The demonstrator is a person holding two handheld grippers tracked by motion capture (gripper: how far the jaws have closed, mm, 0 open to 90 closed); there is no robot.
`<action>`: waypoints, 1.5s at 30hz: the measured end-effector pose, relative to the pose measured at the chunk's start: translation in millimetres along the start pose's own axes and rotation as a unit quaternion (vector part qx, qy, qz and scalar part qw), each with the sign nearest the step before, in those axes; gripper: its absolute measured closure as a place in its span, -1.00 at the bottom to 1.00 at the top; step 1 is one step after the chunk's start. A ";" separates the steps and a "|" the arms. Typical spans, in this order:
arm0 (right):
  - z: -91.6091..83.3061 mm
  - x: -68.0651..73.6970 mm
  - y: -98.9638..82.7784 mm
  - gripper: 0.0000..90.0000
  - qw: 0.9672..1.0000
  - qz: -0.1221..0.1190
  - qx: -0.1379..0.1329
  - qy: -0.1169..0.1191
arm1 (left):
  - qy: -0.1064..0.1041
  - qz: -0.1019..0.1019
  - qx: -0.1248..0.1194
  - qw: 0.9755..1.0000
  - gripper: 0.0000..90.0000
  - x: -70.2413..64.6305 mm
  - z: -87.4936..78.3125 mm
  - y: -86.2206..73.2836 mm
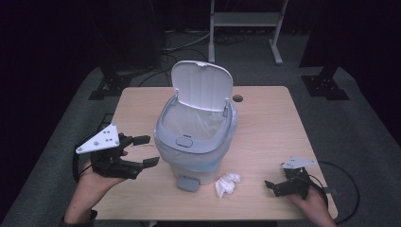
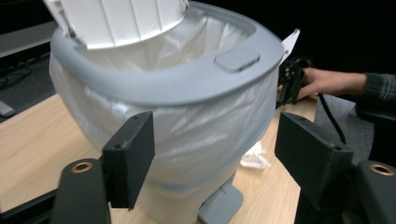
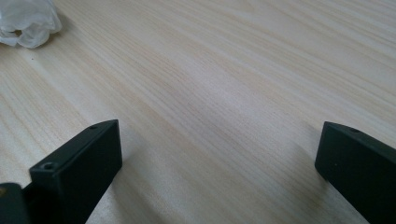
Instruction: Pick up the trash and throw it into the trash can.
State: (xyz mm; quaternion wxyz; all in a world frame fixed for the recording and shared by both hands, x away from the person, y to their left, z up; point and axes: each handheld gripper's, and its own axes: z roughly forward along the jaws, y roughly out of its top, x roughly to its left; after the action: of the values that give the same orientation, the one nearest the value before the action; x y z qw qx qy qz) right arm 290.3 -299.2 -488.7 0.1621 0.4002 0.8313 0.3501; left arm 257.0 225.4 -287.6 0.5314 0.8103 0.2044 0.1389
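A small pedal bin is seen at the middle of the table, and everything else is placed from it. Its lid is raised and leans back at the far side of the rim, and a clear liner is folded over the grey rim, so the bin is judged ready to take waste. A crumpled tissue lies on the table just beside the bin's near right foot, next to the pedal; it is not yet picked up, and this is judged to be the step that is left.

The left gripper is held just left of the bin, level with its body; in the left gripper view its jaws are seen wide apart with the liner-wrapped wall in front of them, and nothing is pressed between them. The right gripper is rested on the table well right of the bin, beyond the tissue; its jaws are spread too, with bare wood between them. The tissue is seen ahead of it, untouched. Little of the disposal is judged done.
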 end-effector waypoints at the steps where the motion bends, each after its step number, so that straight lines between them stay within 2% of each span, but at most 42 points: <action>1: 0.0 0.0 0.0 -1.00 1.000 0.000 0.000 0.000 | 0.005 -0.001 0.001 1.000 -0.44 0.1 0.3 -2.9; 4: 0.0 0.0 0.0 -1.00 1.000 0.000 0.000 0.000 | 0.017 -0.003 0.001 1.000 -0.58 1.4 1.5 -11.1; 8: 0.0 0.0 0.0 -1.00 1.000 0.000 0.000 0.000 | 0.027 -0.002 0.004 1.000 -0.62 2.5 4.2 -20.3; 13: 0.0 0.0 0.0 -1.00 1.000 0.000 0.000 0.000 | 0.040 -0.002 0.013 0.999 -0.78 3.6 9.1 -30.1; 19: 0.0 -0.1 0.0 -1.00 1.000 -0.001 0.000 0.000 | 0.055 -0.010 0.018 0.998 -0.92 9.4 20.5 -55.2; 26: -0.1 -0.1 0.0 -1.00 1.000 0.000 0.000 0.000 | 0.068 -0.011 0.041 0.997 -0.95 14.2 28.3 -75.8; 38: 0.0 0.0 0.0 -1.00 1.000 0.000 0.000 0.000 | 0.083 -0.019 0.065 0.994 -0.97 20.8 37.7 -101.6; 45: -0.8 0.7 -0.8 -1.00 1.000 0.000 0.000 0.000 | 0.091 -0.027 0.090 0.991 -0.97 23.9 46.3 -121.5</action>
State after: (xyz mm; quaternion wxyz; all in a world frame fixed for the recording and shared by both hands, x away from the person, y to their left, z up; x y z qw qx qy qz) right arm 289.0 -299.4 -488.7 0.1622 0.4003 0.8312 0.3501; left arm 276.2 242.4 -417.4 0.4393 0.8329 0.2855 0.1782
